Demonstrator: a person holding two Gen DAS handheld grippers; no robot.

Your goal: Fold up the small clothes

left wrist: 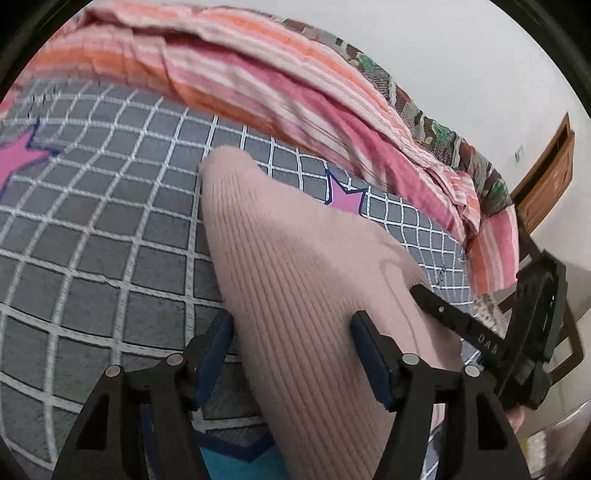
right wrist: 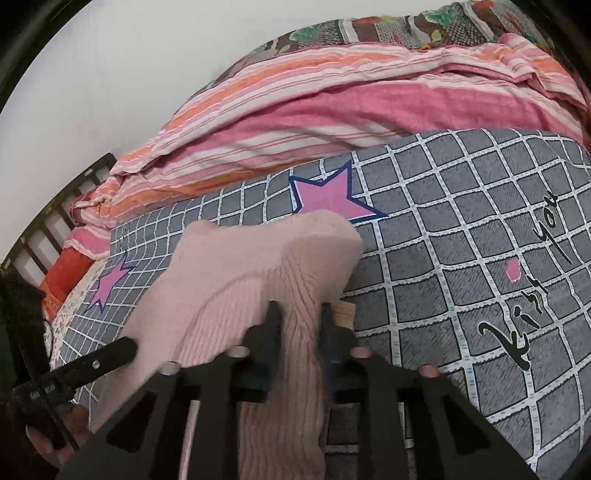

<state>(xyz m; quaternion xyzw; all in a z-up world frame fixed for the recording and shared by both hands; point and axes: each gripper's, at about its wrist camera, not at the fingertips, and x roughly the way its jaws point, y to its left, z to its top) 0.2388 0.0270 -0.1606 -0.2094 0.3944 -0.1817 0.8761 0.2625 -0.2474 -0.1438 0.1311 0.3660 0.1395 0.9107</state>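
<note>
Grey bed sheet [left wrist: 92,236] with a white grid and pink stars covers the bed, and behind it a striped pink and orange blanket [left wrist: 258,85] is heaped against a pale wall, with a flowered quilt [right wrist: 388,26] beyond it. On the sheet lies a pale pink ribbed knit garment [left wrist: 295,266], its far end rounded and resting flat while the near part is lifted toward both cameras. The left gripper [left wrist: 291,328] has its jaws standing well apart — the knit fabric runs between the blue pads, but whether they press on it is hard to tell, since cloth fills the gap without visible pinching. The right gripper [right wrist: 299,314] has its jaws drawn close together on a bunched fold of the same garment, the fabric squeezed into a narrow ridge between them. A hand [right wrist: 51,439] grips the handle of the left gripper at the lower left of the right wrist view.
</note>
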